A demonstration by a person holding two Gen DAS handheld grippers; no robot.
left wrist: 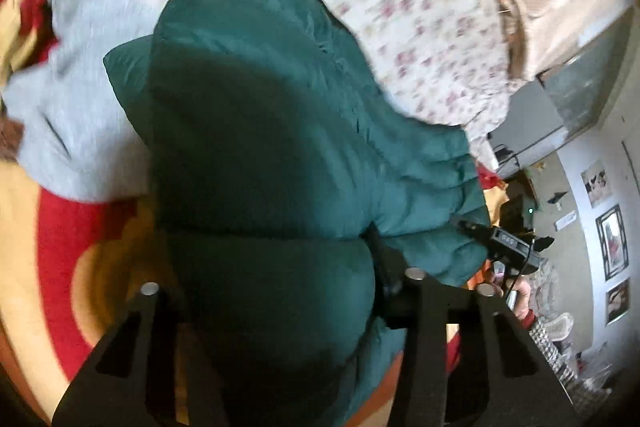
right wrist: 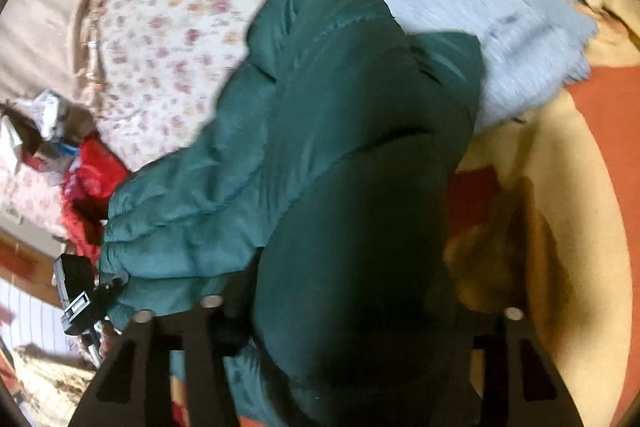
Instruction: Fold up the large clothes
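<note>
1. We judge the green puffer jacket (left wrist: 256,131) light but bulky: soft, springy fill under a smooth shell that looks likely to slip. Best taken at a hem, a seam or the gathered cuff, not on a puffed panel.
2. It is dark teal and quilted, with a ribbed elastic cuff on one sleeve. It bulges up between both tools, filling the middle of each wrist view, above a bed with a floral sheet (left wrist: 420,27) and an orange-and-red blanket (left wrist: 60,247).
3. Left tool (left wrist: 280,291): fingers stand wide apart with jacket bulk filling the gap. Whether they pinch fabric we cannot tell.
4. Right tool (right wrist: 360,307): same picture in its own view; grip not readable, so we cannot tell.
5. A pale blue garment (right wrist: 520,43) lies just beside the jacket, on its far side.
6. Both views are motion-blurred.
</note>
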